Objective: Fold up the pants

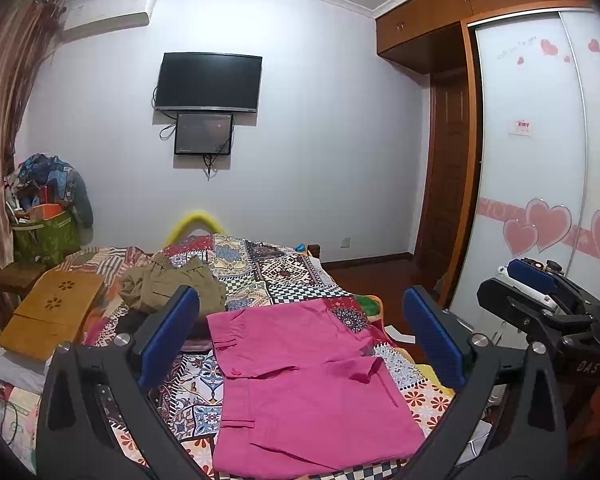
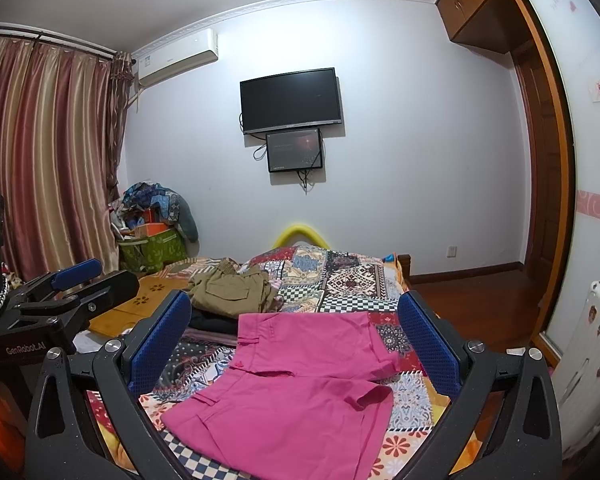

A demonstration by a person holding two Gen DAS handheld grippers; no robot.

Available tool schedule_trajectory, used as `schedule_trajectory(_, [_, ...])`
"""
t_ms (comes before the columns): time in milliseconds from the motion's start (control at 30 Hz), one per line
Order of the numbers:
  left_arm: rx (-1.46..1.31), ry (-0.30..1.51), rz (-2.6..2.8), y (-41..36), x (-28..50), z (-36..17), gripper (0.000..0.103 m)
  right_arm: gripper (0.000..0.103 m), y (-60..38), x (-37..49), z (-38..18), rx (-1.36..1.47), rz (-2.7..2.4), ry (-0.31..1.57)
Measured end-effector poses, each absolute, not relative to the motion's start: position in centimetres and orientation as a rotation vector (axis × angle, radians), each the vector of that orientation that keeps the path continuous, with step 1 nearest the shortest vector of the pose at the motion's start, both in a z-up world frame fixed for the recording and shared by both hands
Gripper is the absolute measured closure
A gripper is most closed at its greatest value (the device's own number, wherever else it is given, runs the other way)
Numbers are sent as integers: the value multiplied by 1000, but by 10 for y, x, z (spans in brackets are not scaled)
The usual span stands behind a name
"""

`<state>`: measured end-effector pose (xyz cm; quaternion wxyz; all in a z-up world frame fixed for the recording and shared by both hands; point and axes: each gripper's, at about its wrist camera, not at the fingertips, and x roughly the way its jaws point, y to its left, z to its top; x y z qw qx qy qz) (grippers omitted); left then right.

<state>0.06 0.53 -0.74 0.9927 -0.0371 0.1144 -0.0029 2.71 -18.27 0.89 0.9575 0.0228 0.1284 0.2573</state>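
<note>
Pink shorts (image 1: 308,384) lie spread flat on the patterned bedspread (image 1: 268,276), waistband to the left, legs to the right; they also show in the right wrist view (image 2: 296,392). My left gripper (image 1: 300,336) is open and empty, held above the shorts, blue pads wide apart. My right gripper (image 2: 294,338) is open and empty, also above the shorts. The right gripper shows at the right edge of the left wrist view (image 1: 540,292). The left gripper shows at the left of the right wrist view (image 2: 68,288).
A crumpled olive garment (image 1: 172,284) and a dark garment (image 2: 216,322) lie farther back on the bed. A wooden lap tray (image 1: 56,312) sits at the bed's left. A wardrobe (image 1: 540,160) stands right, a wall TV (image 1: 208,82) ahead, curtains (image 2: 44,152) left.
</note>
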Motion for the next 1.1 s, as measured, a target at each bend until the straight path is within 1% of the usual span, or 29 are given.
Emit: schedule_trajectory(1100, [-81, 235, 5, 6, 5, -9, 0, 0, -182, 30, 5, 47, 525, 269])
